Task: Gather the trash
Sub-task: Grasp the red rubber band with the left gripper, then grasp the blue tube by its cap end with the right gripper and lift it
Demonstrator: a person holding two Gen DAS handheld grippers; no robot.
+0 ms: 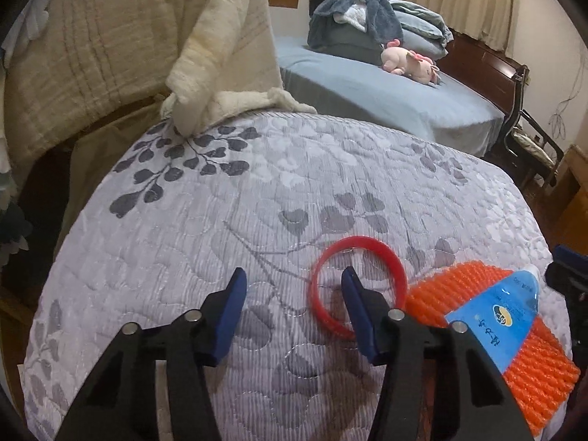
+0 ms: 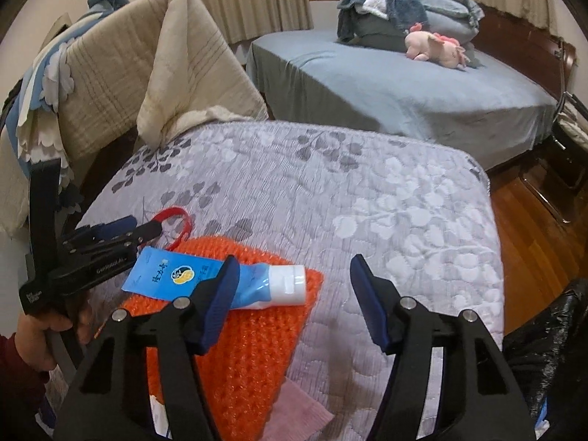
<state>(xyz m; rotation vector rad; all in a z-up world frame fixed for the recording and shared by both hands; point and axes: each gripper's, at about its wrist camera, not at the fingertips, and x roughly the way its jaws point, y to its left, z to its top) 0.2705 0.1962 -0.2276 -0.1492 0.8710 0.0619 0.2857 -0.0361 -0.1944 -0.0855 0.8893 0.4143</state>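
A: What takes up most of the scene?

B: A grey quilted bedspread (image 1: 257,228) with a leaf pattern, covering the near bed. Beyond it stands a second bed under a blue sheet (image 2: 386,84), with a pile of folded blankets (image 2: 411,3) and a pink plush toy (image 2: 437,46) on it. A beige blanket (image 2: 147,58) hangs over a frame at the left.

A: And the trash?

B: It all lies at the near edge of the bedspread. Biggest is an orange foam net (image 2: 253,330). A blue tube (image 2: 220,279) with a white cap rests across the top of it. A pink cloth (image 2: 297,415) pokes out from under the net's near corner. A red ring (image 1: 358,286) lies flat just left of the net, touching its edge.

A: Where are the tongs?

B: The left gripper (image 1: 294,292) is low over the bedspread with its jaws apart; its right fingertip (image 1: 352,286) sits inside the red ring, the other outside it, so the rim runs between them. The right gripper (image 2: 292,286) is spread wide too, holding nothing, with its left fingertip (image 2: 228,275) over the tube. A black trash bag (image 2: 551,349) shows at the right edge.
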